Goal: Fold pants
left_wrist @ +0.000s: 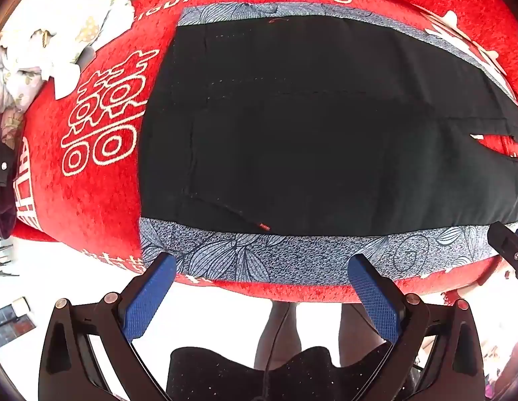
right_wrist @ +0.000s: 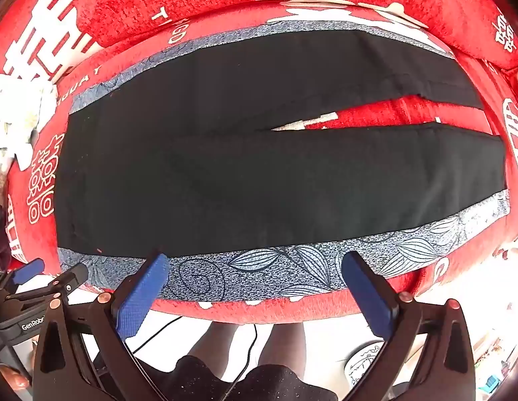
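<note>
Two grippers: both of yours hang above the near edge of the bed, pointing down at it.
Left gripper (left_wrist: 262, 267): your jaws stand wide apart with nothing between the blue pads (left_wrist: 148, 297); below them lies the patterned strip of cloth, not touched.
Right gripper (right_wrist: 255, 267): spread wide too, and empty (its blue pads frame the same strip further toward the legs of the pants).
Pants (right_wrist: 225, 173): black, spread flat and lengthwise across the bed; the waist end lies at the left, near the white double-happiness sign, and the two legs run to the right.
Legs: they part toward the right, and a wedge of red shows between them.
Pocket detail: a small red tag (left_wrist: 265, 226) sits at the near edge of the pants, seen in your left wrist view.
Patterned cloth (right_wrist: 292, 264): grey-blue with leaf outlines, lying under the pants and showing as a band along both the near side and the far side.
Red blanket (left_wrist: 92, 193): plush, with white characters, covering the bed under everything.
White bundle (left_wrist: 58, 33): crumpled floral fabric at the far left corner, apart from the pants.
You: your legs (right_wrist: 285, 347) show below the bed's edge on a pale floor.
</note>
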Tool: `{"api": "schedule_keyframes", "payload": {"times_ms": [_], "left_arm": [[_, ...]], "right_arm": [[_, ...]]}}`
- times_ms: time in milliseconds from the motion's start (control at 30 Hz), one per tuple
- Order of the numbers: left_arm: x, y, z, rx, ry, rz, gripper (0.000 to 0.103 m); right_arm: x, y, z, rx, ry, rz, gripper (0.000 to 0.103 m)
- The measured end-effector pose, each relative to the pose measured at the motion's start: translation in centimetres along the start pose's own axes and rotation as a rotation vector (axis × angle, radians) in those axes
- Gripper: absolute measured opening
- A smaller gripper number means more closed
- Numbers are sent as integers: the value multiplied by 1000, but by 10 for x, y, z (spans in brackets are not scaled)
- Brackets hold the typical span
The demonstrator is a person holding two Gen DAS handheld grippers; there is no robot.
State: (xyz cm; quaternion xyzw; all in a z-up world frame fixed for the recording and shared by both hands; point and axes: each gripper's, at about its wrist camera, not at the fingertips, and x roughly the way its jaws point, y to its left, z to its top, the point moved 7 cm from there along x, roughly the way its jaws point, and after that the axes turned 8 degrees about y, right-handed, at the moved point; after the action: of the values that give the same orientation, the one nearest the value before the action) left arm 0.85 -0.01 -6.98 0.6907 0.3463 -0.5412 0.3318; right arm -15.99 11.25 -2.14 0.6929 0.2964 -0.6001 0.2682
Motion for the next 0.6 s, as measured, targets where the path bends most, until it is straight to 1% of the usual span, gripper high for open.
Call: {"api": "schedule_keyframes", "payload": {"times_ms": [333,367,533,600], "left_arm": [[-3,-1,2,-4,2,12,103],[4,1,-2,-4,-8,15,103],[2,-1,-2,11,-14,48,103],[1,-2,-3,12,-16,51,103]], "right_arm": [[3,1,-2,-11,2,2,103],[3,1,-2,-11,2,2,103],[4,-1,-2,-7,-1,4,103],[4,-1,-1,-7,0,4,103]]}}
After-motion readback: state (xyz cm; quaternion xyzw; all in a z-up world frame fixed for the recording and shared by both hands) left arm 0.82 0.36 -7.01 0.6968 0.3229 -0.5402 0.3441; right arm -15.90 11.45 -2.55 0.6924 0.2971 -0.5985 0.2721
